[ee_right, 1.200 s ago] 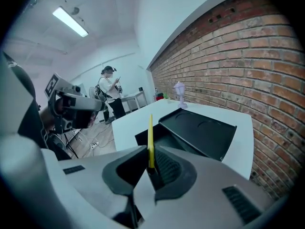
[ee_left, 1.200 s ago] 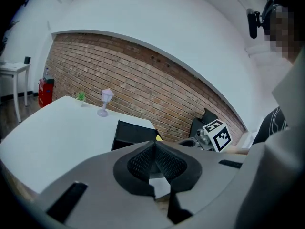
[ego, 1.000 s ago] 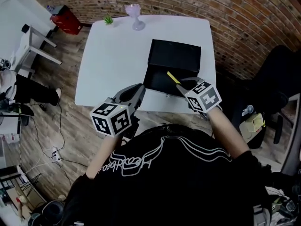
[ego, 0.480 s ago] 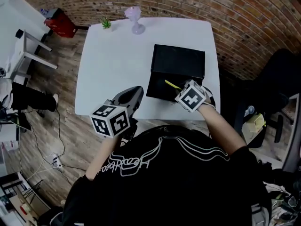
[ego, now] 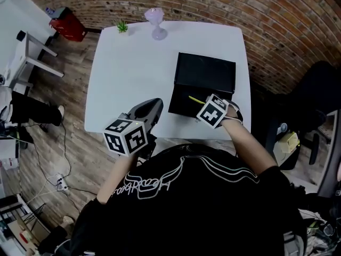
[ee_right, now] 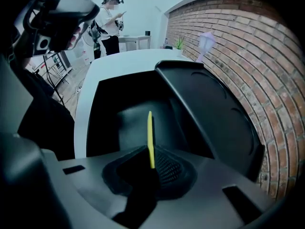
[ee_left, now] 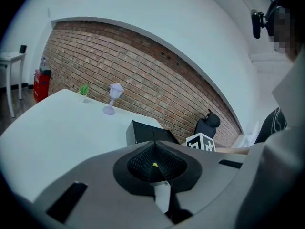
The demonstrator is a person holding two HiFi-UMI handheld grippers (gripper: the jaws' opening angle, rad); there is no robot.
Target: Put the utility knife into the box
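Note:
The black box (ego: 185,104) lies open on the white table (ego: 133,73), its lid (ego: 205,72) tipped back on the far side. My right gripper (ego: 204,104) is shut on the yellow utility knife (ego: 195,99), which it holds over the box's open tray. In the right gripper view the knife (ee_right: 150,130) stands on edge between the jaws of the right gripper (ee_right: 150,163), above the dark inside of the box (ee_right: 121,116), with the lid (ee_right: 209,113) to its right. My left gripper (ego: 153,104) hovers at the table's near edge, left of the box. The left gripper (ee_left: 155,163) is shut and holds nothing.
A purple goblet (ego: 155,21) and a small green plant (ego: 122,26) stand at the table's far edge. A red container (ego: 66,23) sits on the wooden floor at the far left. A black chair (ego: 314,89) stands to the right. A person (ee_right: 110,23) stands in the background.
My right gripper has carried the knife a little to the left and lower over the box's tray. The left gripper has stayed about where it was.

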